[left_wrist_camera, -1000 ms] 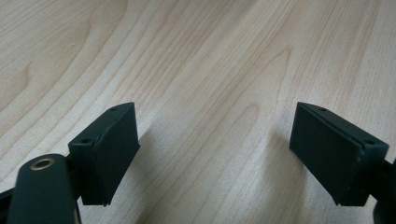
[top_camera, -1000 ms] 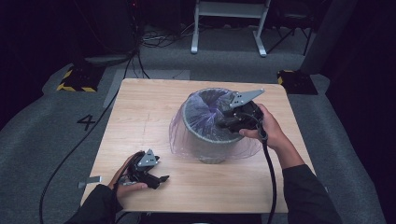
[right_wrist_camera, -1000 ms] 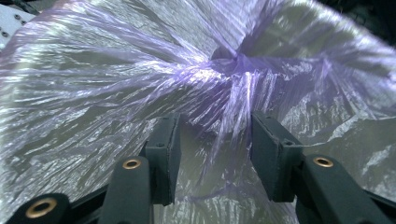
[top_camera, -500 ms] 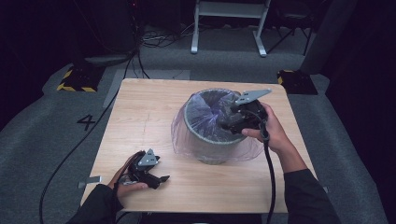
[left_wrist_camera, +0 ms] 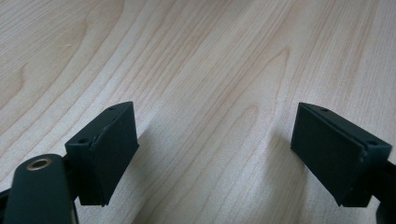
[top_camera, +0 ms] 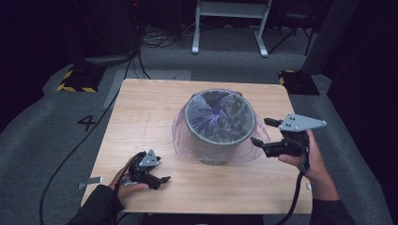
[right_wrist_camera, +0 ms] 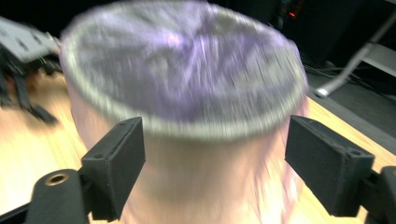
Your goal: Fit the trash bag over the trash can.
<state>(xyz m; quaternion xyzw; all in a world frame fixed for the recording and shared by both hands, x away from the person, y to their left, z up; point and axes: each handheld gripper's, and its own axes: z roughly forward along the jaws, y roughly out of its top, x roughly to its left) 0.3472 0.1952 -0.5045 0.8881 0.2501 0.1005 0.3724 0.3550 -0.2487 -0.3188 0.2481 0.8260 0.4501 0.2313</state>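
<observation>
Light wooden table, lined grey bin standing centre, left gripper resting

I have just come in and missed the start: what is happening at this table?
A person is fitting a purple bag into a grey bin on the wooden table. The right gripper, its jaws just opened with nothing between them, has left the rim and is beside the bin. The left gripper rests open on the table.
</observation>
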